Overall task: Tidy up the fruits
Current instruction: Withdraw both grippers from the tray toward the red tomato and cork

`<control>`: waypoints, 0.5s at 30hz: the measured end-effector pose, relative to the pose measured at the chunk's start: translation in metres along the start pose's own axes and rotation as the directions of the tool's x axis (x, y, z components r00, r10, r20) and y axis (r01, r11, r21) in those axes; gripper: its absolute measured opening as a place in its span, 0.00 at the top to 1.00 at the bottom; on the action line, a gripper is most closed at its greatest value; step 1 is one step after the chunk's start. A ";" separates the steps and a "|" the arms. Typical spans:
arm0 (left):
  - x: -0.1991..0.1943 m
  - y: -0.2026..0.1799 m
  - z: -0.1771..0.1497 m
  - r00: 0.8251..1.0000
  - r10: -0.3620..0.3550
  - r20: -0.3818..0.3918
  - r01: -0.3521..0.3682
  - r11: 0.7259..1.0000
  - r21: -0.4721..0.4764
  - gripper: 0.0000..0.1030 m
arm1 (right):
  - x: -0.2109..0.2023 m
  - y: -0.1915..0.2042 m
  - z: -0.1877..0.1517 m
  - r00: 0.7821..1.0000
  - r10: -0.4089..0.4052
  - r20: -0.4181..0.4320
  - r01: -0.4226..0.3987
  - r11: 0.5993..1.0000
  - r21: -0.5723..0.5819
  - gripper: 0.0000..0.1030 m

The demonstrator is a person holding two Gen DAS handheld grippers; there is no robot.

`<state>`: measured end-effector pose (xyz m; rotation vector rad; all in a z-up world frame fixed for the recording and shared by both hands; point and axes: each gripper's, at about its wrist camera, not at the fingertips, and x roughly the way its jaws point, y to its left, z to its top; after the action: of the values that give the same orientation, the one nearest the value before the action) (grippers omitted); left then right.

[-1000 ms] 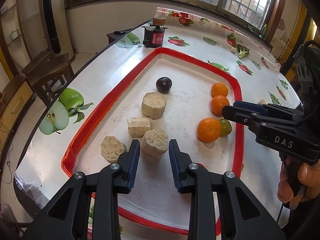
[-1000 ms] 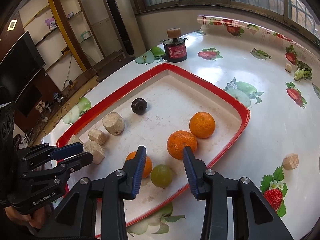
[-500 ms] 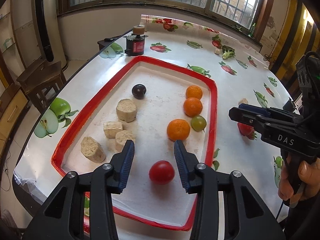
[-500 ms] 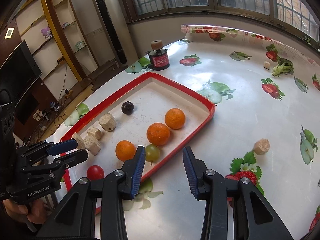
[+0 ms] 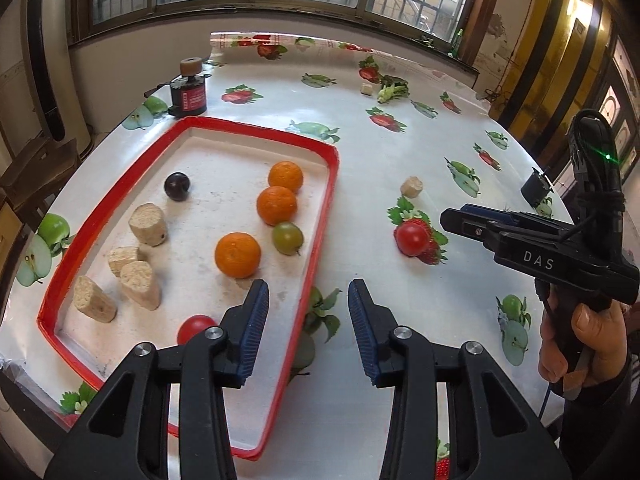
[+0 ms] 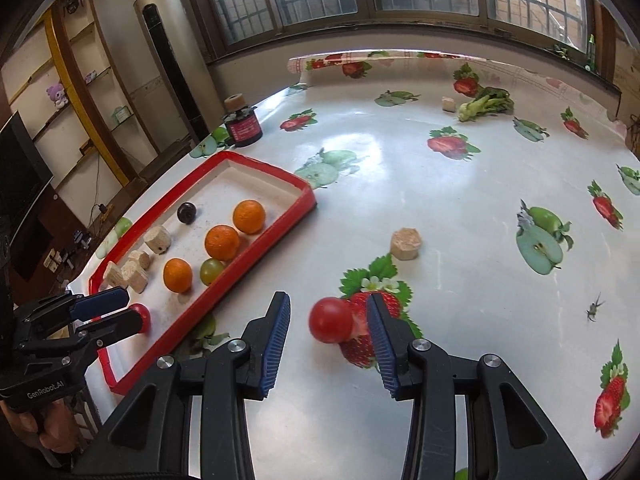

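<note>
A red-rimmed tray (image 5: 332, 184) holds three oranges (image 5: 237, 255), a green tomato (image 5: 287, 237), a dark plum (image 5: 177, 186), several tan chunks (image 5: 141, 283) and a red tomato (image 5: 194, 326) in its near corner. My left gripper (image 5: 308, 308) stands open and empty over the tray's right rim, just right of that tomato. A second red tomato (image 6: 330, 320) lies on the tablecloth, on a printed strawberry. My right gripper (image 6: 326, 320) is open, its fingers either side of this tomato and just short of it. Its pads are not pressing on the tomato.
A loose tan chunk (image 6: 406, 243) lies on the cloth beyond the tomato. A black jar (image 6: 243, 124) stands past the tray's far corner. Leafy greens (image 6: 486, 104) and a small chunk (image 6: 448, 104) lie near the far edge. A hand (image 5: 592, 344) holds the right gripper.
The left gripper's jaws widened, leaving a red tomato in the tray, then drew off to the right. The right gripper swung from over the tray to the tomato on the cloth.
</note>
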<state>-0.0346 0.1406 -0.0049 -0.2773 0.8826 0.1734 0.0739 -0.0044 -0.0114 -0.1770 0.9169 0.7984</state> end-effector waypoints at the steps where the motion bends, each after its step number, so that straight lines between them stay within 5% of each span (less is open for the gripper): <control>1: 0.001 -0.004 0.000 1.000 -0.007 -0.001 0.007 1.000 0.005 0.62 | -0.002 -0.005 -0.002 1.000 -0.006 0.001 0.006 1.000 0.007 0.59; 15: 0.020 -0.054 0.007 0.997 -0.065 -0.034 0.067 0.996 0.060 0.62 | -0.014 -0.044 -0.011 0.999 -0.040 0.016 0.039 0.996 0.076 0.59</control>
<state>-0.0026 0.0925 -0.0075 -0.2528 0.9073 0.0804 0.0921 -0.0487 -0.0156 -0.1218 0.9229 0.7269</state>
